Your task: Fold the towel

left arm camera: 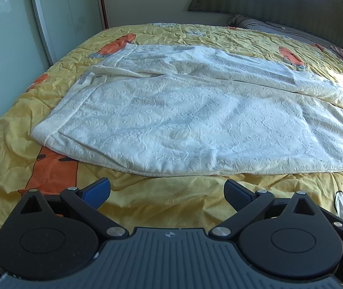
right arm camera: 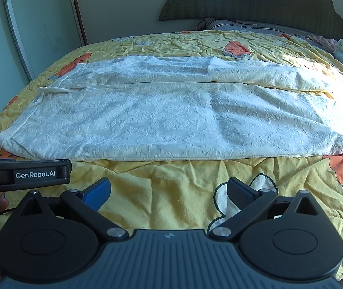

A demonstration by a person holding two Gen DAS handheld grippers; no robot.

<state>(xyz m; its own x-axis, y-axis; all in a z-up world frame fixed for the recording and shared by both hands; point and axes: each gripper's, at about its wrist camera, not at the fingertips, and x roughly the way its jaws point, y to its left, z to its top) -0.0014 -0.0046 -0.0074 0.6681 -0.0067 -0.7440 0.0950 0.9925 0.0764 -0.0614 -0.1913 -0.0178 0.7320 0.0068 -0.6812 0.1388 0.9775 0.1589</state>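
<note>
Blue-padded fingers on the left gripper [left arm camera: 167,193] and the right gripper [right arm camera: 169,192] stand spread wide — both empty, touching nothing, above the near edge of the bed [right arm camera: 171,187]. The cream embossed towel [right arm camera: 171,115] lies folded lengthwise across the yellow quilt, its long axis running side to side — folded edge toward the near edge of the bed.
</note>
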